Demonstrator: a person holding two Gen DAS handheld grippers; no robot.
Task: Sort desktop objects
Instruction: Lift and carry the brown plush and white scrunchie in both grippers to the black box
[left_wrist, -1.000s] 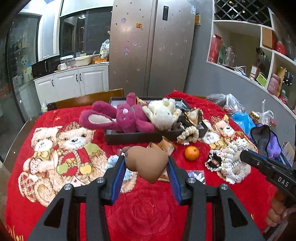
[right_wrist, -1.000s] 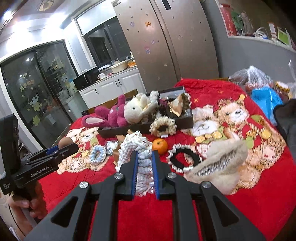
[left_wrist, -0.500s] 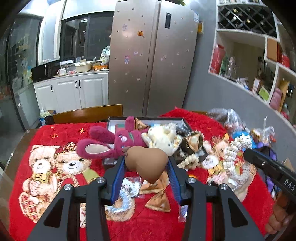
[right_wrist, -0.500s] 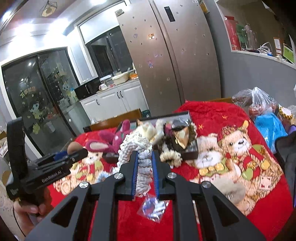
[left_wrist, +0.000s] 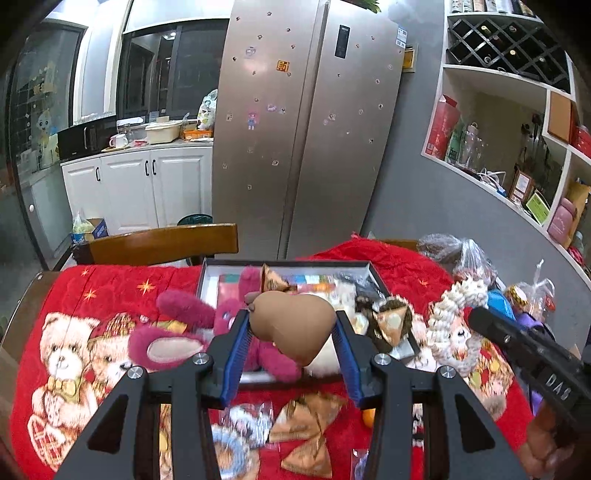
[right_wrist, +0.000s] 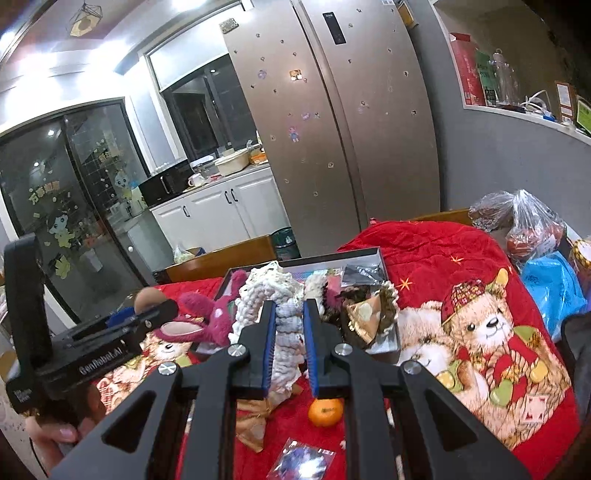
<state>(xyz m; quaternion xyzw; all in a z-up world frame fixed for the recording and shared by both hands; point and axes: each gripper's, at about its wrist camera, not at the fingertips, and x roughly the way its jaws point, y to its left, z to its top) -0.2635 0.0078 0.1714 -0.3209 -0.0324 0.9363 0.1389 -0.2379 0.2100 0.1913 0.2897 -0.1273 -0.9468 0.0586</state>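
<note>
My left gripper (left_wrist: 293, 345) is shut on a brown teardrop-shaped sponge (left_wrist: 295, 326) and holds it in the air above the near edge of a dark tray (left_wrist: 288, 263). My right gripper (right_wrist: 290, 345) is shut on a white knitted scrunchie (right_wrist: 284, 332), also held up near the tray (right_wrist: 369, 252). The tray holds a magenta plush rabbit (left_wrist: 173, 341), a cream plush and brown bows (left_wrist: 391, 319). The right gripper with the scrunchie (left_wrist: 452, 321) shows in the left wrist view.
A red bear-print cloth (left_wrist: 59, 354) covers the table. On it lie an orange (right_wrist: 325, 411), brown bows (left_wrist: 306, 435), a blue scrunchie (left_wrist: 229, 448) and small packets (right_wrist: 303, 459). Plastic bags (right_wrist: 532, 225) sit at the right edge. A wooden chair (left_wrist: 162, 243) stands behind.
Both grippers have risen and moved forward toward the tray, each still holding its object. The table items now sit lower in both views.
</note>
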